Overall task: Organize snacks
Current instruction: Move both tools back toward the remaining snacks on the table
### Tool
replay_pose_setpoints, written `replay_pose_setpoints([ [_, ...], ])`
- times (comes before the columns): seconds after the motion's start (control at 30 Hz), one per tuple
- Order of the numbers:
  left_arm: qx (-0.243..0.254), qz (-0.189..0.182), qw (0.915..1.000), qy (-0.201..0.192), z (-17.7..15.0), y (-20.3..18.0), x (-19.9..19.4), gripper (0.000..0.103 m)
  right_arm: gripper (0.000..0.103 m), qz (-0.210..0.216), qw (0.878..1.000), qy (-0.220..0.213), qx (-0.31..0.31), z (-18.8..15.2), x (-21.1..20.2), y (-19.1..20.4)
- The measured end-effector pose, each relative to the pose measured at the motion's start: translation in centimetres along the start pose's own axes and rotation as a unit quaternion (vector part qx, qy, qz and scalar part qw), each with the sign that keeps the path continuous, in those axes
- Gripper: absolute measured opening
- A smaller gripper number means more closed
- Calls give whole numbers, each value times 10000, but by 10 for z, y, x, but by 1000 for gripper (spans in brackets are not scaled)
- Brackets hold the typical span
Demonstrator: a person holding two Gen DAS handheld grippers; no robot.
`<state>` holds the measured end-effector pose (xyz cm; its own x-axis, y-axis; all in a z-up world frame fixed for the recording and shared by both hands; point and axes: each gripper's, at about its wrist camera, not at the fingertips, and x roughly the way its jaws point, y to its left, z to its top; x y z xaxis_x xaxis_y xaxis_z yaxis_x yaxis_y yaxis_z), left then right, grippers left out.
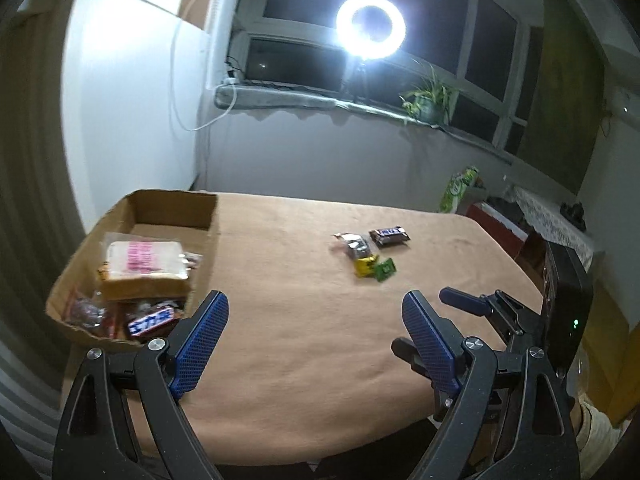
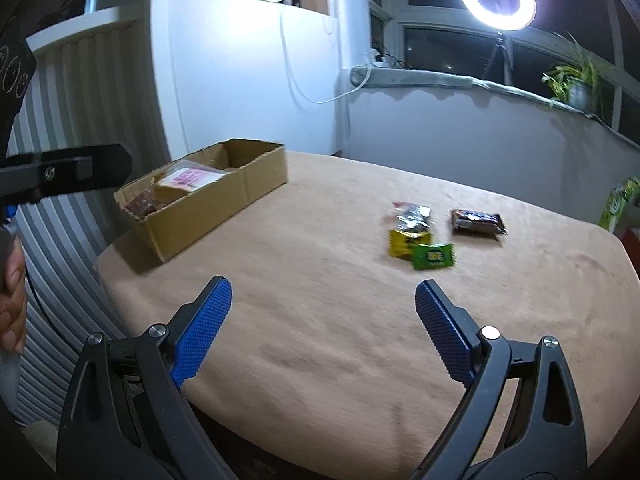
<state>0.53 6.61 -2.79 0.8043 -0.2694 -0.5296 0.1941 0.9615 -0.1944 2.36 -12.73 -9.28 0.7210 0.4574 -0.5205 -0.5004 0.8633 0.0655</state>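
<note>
A cardboard box stands at the table's left and holds a wrapped bread pack, a Snickers bar and other snacks. Loose on the tan cloth lie a brown Snickers bar, a silver packet, a yellow candy and a green candy. My left gripper is open and empty above the near table, right of the box. My right gripper is open and empty, short of the loose snacks; it also shows in the left wrist view.
A ring light on a tripod and a potted plant stand on the window sill behind. A green package sits beyond the table's far right corner. The table edge runs just under my grippers.
</note>
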Motion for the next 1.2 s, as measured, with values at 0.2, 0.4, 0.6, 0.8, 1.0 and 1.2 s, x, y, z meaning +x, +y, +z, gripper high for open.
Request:
replay_pose_setpoints([
  [0.2, 195, -65, 9996, 200, 1, -24, 20, 89, 95, -111, 9994, 60, 308, -9, 1, -34],
  [0.4, 147, -283, 9980, 546, -4, -41, 56, 89, 95, -242, 9982, 142, 529, -14, 6, -63],
  [0.6, 215, -364, 9960, 787, -4, -53, 91, 89, 95, -421, 9950, 323, 841, -15, 17, -95],
  [0.8, 341, -377, 9938, 991, 0, -57, 120, 89, 95, -622, 9936, 462, 820, -8, 26, -114],
  [1.0, 525, -292, 9920, 1108, 8, -55, 153, 89, 95, -579, 9932, 641, 787, 9, 45, -131],
  [1.2, 663, -256, 9892, 1281, 13, -49, 185, 86, 95, -358, 9923, 1010, 617, 21, 80, -140],
])
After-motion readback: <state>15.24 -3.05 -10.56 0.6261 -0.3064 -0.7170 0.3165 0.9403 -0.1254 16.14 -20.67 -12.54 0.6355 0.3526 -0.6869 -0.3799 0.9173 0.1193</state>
